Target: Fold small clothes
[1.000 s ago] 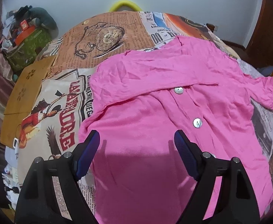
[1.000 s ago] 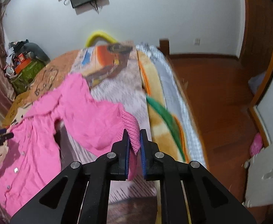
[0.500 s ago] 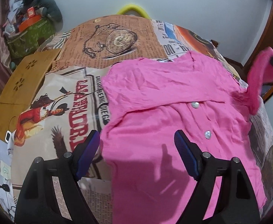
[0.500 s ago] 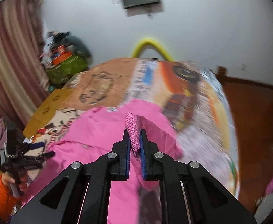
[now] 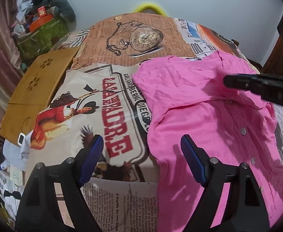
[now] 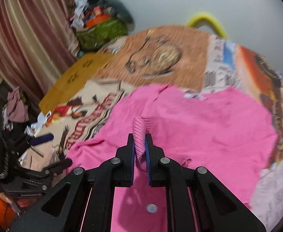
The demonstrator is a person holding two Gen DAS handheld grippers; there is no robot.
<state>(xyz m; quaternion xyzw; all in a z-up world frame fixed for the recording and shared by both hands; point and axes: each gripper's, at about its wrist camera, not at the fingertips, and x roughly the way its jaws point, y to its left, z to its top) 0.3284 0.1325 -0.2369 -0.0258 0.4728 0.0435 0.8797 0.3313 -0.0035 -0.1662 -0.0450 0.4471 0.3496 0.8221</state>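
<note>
A pink buttoned cardigan point(image 5: 209, 116) lies spread on the printed bedspread point(image 5: 106, 104). My left gripper point(image 5: 141, 158) is open and empty, above the bedspread at the cardigan's left edge. My right gripper point(image 6: 140, 145) is shut on the ribbed cuff point(image 6: 139, 133) of the cardigan's sleeve and holds it over the cardigan's body point(image 6: 199, 131). The right gripper also shows in the left wrist view point(image 5: 257, 86), over the garment's upper right. The left gripper also shows in the right wrist view point(image 6: 44, 166), at the lower left.
A wooden tray point(image 5: 39, 89) lies at the bed's left edge. A green box with clutter point(image 5: 42, 32) stands at the back left by a curtain point(image 6: 25, 38). A yellow hoop point(image 5: 149, 8) rises behind the bed. Clutter lies at the left on the floor point(image 6: 15, 112).
My right gripper has carried the sleeve cuff from the bed's right side leftward over the cardigan's body. My left gripper has drifted left off the garment, still open.
</note>
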